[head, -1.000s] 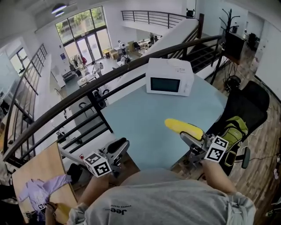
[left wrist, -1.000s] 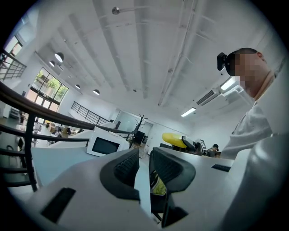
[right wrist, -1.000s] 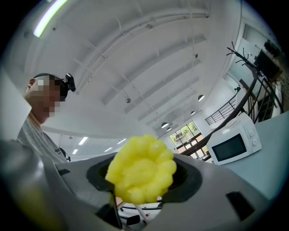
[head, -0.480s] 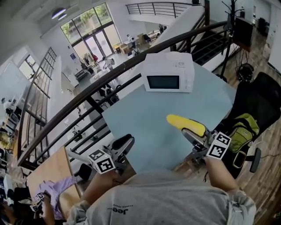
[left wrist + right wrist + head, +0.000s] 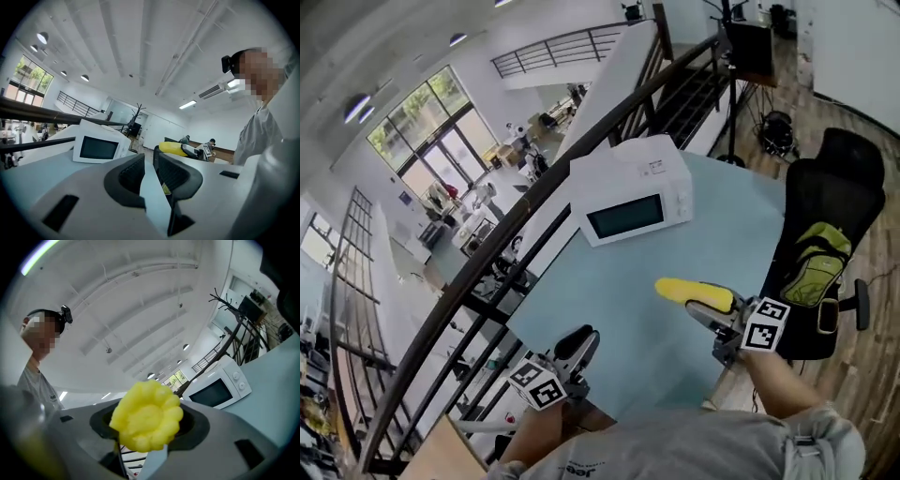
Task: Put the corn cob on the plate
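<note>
Pale blue desk (image 5: 675,244) fills the middle of our head view and carries only a white microwave (image 5: 633,202); we can find no plate in any view. Our right tool (image 5: 701,303) is clamped on the yellow corn cob (image 5: 694,292), holding it roughly level in the air over the desk's near edge. Our left tool (image 5: 581,339), jaws all but together with nothing between them, hangs off the near corner. We judge the pickup done; locating a plate and setting the cob on it remain.
</note>
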`<state>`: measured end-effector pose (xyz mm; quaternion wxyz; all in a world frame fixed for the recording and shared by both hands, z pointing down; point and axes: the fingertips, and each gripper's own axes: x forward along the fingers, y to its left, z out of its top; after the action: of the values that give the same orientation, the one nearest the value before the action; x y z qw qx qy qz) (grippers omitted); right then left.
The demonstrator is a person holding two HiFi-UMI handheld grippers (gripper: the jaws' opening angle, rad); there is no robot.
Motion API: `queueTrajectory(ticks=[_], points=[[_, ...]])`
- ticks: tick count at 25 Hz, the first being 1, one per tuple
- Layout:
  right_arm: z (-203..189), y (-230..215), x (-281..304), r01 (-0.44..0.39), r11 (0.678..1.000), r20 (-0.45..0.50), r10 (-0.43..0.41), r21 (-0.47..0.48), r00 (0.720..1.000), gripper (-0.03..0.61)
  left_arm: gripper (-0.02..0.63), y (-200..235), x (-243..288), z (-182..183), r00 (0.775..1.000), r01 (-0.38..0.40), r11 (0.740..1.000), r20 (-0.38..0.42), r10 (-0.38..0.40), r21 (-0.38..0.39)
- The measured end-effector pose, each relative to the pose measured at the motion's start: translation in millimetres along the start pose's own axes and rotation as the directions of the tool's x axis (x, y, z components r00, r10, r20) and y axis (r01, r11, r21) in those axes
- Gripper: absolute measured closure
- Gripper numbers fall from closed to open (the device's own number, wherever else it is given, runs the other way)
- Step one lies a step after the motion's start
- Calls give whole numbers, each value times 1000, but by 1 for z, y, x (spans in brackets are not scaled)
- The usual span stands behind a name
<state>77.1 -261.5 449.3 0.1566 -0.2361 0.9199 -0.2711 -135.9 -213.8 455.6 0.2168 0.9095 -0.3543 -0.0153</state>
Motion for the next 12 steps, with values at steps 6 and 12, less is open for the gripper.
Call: queueTrajectory(ticks=[6,12], points=[[0,-17,46,98,995,-36,-99,-27,994,324,509,55,48,31,990,138,989,24,-139,53],[23,-55,74,116,991,-60,-120,-69,991,324,512,79,95,55,986,152,982,53,-158,108]])
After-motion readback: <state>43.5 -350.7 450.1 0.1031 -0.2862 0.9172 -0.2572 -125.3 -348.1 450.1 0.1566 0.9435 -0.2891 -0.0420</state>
